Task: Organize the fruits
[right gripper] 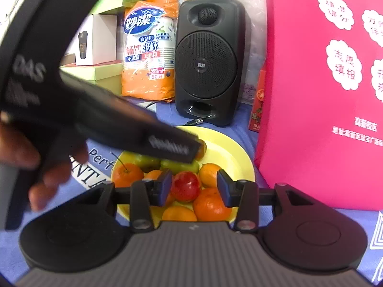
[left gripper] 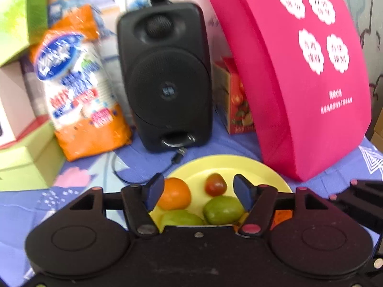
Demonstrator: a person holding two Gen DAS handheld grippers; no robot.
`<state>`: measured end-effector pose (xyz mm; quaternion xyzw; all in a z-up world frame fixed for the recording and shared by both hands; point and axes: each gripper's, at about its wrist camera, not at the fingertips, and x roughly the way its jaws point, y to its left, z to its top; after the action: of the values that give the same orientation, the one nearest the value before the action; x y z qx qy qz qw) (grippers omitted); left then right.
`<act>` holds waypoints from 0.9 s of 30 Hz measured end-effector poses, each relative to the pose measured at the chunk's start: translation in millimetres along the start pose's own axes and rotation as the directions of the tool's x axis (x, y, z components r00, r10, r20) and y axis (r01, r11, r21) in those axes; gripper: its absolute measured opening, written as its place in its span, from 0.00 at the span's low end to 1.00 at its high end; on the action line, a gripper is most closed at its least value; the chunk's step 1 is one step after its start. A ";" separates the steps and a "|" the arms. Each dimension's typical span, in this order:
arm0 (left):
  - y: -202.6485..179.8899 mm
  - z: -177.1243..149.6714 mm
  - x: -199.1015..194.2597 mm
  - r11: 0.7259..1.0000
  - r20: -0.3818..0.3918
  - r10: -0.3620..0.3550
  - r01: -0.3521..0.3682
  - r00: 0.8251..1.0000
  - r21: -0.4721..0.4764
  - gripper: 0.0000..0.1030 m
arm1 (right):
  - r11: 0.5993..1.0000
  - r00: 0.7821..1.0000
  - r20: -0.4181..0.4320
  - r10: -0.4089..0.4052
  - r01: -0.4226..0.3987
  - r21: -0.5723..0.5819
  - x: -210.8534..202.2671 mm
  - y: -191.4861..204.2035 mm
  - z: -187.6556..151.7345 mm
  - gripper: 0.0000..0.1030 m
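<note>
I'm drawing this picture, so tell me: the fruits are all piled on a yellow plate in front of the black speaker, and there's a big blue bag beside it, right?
Almost. The bag is bright pink, not blue, as the right wrist view shows. The rest holds: the fruits lie on the yellow plate in front of the black speaker.

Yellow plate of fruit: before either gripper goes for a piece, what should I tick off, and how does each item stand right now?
1. Left gripper open, nothing held: ok.
2. Right gripper open, nothing held: ok.
3. Red fruit lined up between the right fingers: ok.
4. Arms apart: not ok, the left gripper's body crosses over the yellow plate in the right wrist view.
5. Fruit all on the plate: cannot tell, the near rim is hidden.
6. Black speaker and pink bag off the plate: ok.
</note>
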<state>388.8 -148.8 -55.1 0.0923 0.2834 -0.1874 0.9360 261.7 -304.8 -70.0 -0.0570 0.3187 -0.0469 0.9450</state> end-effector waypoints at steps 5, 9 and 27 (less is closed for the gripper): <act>5.9 -1.5 -45.0 0.999 0.053 0.037 -0.037 0.998 -0.011 0.72 | 1.000 1.000 0.014 0.005 -0.005 0.018 -28.8 7.1 -7.8 0.42; 7.9 -12.1 -92.9 0.998 0.100 0.070 -0.069 0.993 -0.012 0.72 | 0.999 0.998 0.055 0.008 -0.011 0.048 -62.8 16.2 -12.9 0.48; -0.5 -131.5 -264.3 0.959 0.061 0.217 -0.201 0.974 -0.199 1.00 | 0.965 0.990 0.080 -0.114 0.092 0.245 -201.8 74.4 -59.6 1.00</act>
<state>120.1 -33.6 -14.0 0.0235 0.2500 -0.0630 0.9659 69.5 -210.6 -6.9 0.0392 0.2627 -0.1315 0.9551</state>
